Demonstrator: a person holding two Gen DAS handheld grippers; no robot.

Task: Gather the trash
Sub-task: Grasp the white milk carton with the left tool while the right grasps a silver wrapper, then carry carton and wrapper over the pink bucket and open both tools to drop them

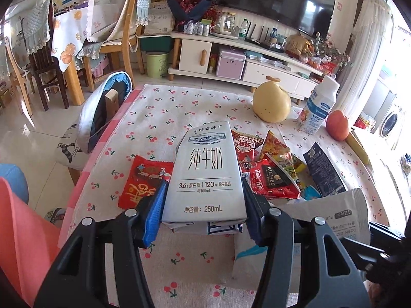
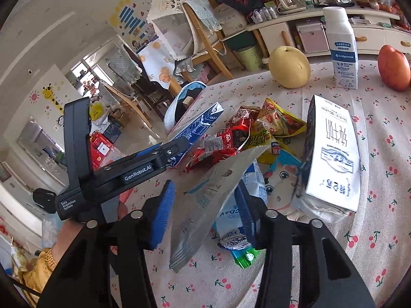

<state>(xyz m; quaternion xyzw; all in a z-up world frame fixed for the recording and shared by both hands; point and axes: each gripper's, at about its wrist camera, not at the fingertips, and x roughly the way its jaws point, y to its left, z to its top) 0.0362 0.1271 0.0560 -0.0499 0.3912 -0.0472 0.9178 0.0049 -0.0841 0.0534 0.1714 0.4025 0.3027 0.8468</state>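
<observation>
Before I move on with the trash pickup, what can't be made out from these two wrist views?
- Left wrist view: the milk carton in the left gripper covers the wrappers behind it.
- Right wrist view: whether the right gripper pinches the silver packet is unclear; its gap looks wide.
- Right wrist view: that packet hides the wrappers beneath.
- Neither view shows a bag or container for the collected trash on the table.

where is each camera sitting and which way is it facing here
Left wrist: on the left gripper, looking down its fingers across the table toward the TV stand; its pads clamp a milk carton.
Right wrist: on the right gripper, facing the wrapper pile; a silver wrapper stands between its jaws.
Shared: the milk carton, pear, apple.
</observation>
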